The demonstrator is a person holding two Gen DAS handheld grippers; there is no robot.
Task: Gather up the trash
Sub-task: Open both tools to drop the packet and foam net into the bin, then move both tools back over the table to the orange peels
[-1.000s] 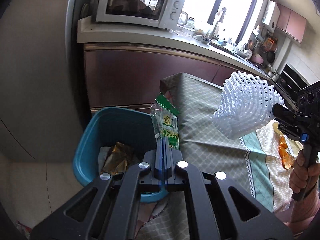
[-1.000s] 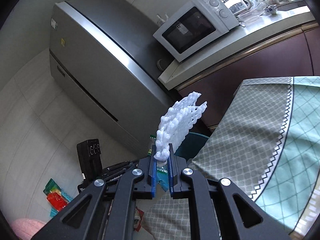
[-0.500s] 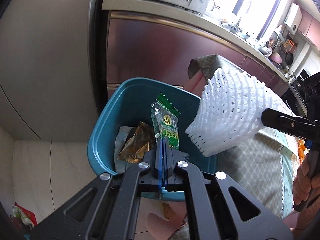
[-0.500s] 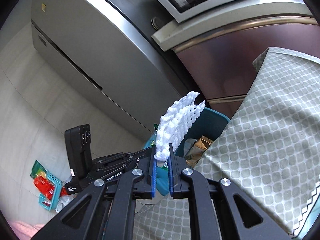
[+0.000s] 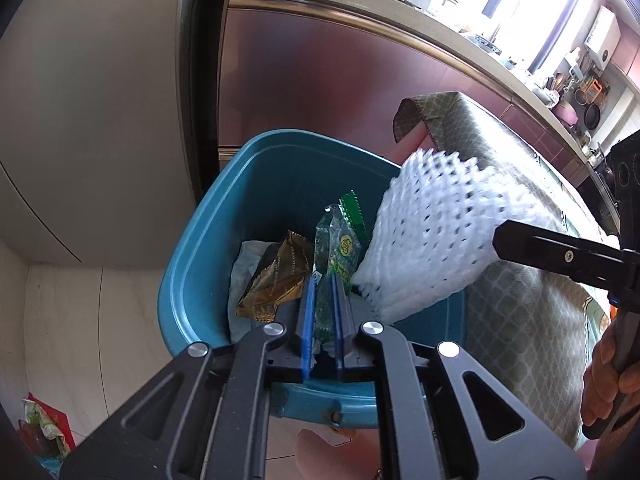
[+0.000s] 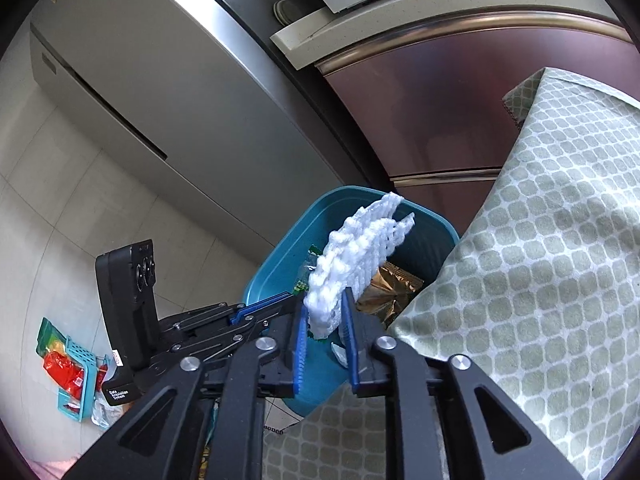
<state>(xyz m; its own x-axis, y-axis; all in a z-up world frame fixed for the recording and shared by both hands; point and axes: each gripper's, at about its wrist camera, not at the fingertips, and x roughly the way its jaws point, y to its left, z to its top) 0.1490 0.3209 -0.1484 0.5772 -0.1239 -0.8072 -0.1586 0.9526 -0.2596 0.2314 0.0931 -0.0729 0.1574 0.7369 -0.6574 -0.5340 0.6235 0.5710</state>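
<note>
A teal bin (image 5: pixel 192 240) stands on the floor beside the table, with a gold wrapper (image 5: pixel 280 276) and paper lying inside. My left gripper (image 5: pixel 324 292) hangs over the bin's near rim. Its jaws are opening, and a green snack wrapper (image 5: pixel 340 248) stands loose between the blue pads. A white foam net (image 6: pixel 356 256) sits between the parted pads of my right gripper (image 6: pixel 324 304), whose jaws are also opening; the net leans on the left pad, over the bin (image 6: pixel 280 252). In the left wrist view the foam net (image 5: pixel 432 232) covers the bin's right side.
A grey fridge (image 5: pixel 100 120) and a maroon cabinet (image 5: pixel 320 92) stand behind the bin. The table under a green checked cloth (image 6: pixel 540 280) borders the bin on the right. A small turquoise basket with red packets (image 6: pixel 68 368) lies on the floor tiles.
Both grippers have come down over the bin, the right one swinging in from the table with the foam net. Both pairs of pads, shut before, now stand slightly apart.
</note>
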